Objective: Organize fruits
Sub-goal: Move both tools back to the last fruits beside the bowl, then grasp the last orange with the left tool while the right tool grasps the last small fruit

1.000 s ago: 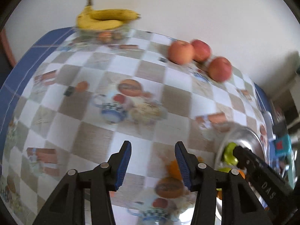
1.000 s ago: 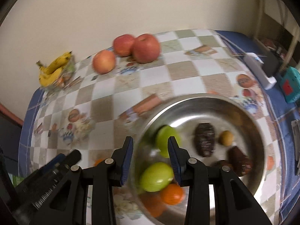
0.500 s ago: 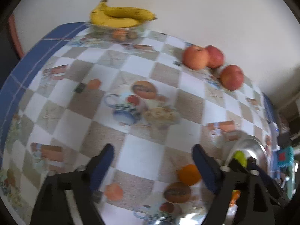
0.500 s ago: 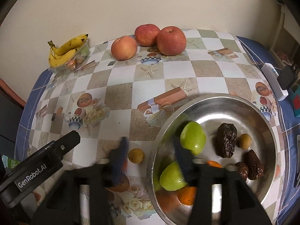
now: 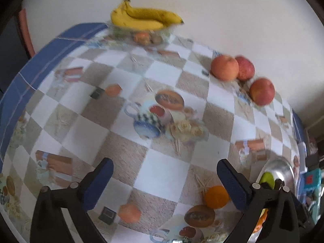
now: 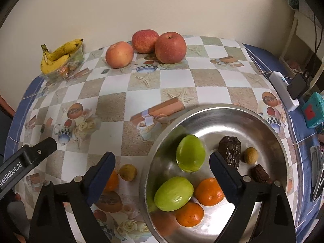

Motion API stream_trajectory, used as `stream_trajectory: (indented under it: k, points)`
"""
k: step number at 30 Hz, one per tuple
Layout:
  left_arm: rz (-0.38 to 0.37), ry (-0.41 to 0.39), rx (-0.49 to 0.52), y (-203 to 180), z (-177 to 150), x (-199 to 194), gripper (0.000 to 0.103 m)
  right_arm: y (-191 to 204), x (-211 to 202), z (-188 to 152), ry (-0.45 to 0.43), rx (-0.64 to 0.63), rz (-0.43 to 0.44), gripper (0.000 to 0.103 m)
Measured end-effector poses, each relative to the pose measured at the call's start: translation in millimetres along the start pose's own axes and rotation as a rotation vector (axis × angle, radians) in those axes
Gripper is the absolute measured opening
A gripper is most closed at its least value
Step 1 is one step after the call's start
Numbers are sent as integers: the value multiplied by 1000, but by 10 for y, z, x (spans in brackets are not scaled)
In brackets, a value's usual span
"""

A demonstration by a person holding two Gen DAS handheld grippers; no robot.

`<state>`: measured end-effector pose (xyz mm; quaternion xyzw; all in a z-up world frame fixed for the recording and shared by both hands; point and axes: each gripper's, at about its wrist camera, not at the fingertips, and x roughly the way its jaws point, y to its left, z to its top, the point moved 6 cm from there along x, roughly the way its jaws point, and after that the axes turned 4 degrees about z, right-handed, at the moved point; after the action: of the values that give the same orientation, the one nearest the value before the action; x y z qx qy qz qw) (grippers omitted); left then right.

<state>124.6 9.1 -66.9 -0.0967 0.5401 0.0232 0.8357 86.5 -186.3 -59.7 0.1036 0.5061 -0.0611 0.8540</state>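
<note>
A steel bowl point(image 6: 228, 113) holds two green fruits point(image 6: 190, 151), two oranges point(image 6: 209, 188), dark dates point(image 6: 230, 147) and a small brown fruit point(image 6: 250, 155). My right gripper point(image 6: 162, 174) is open and empty above the bowl's left rim. An orange point(image 6: 112, 180) and a small brown fruit point(image 6: 127, 172) lie on the cloth left of the bowl. My left gripper point(image 5: 165, 182) is open and empty above the cloth; the orange point(image 5: 215, 196) sits by its right finger. Three apples point(image 6: 170, 44) and bananas point(image 6: 60, 54) are at the back.
The table has a checkered printed cloth point(image 6: 178, 81) with blue edges. The bananas rest on a clear tray point(image 5: 141, 34) with small fruits. A white box point(image 6: 283, 93), a black device point(image 6: 297, 85) and a teal item point(image 6: 312, 109) lie at the right edge.
Both grippers have opened wide and pulled back upward, so more of the table shows. The small brown fruit and orange left of the bowl came into the right wrist view.
</note>
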Motion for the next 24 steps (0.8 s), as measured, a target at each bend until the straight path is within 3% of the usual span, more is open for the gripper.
stream_trajectory:
  k: [6,10,18,21,24]
  points:
    - [-41,100,38,-181,-186,172,99,-157,-5,12,4,44,-2,95]
    - [-153,150,46,-366,-284,206,80,-286,-28,33,0,69,-30,95]
    - [-258,237,87,-632,-472,275,38,-390,-52,44,-6,117,-23,95]
    - [-276,239,88,-621,-443,256,38,-364,-43,44,-3,116,-7,95]
    - [-249,188,13,-369,-291,187,37,-304,-34,52,-3,108,32,94]
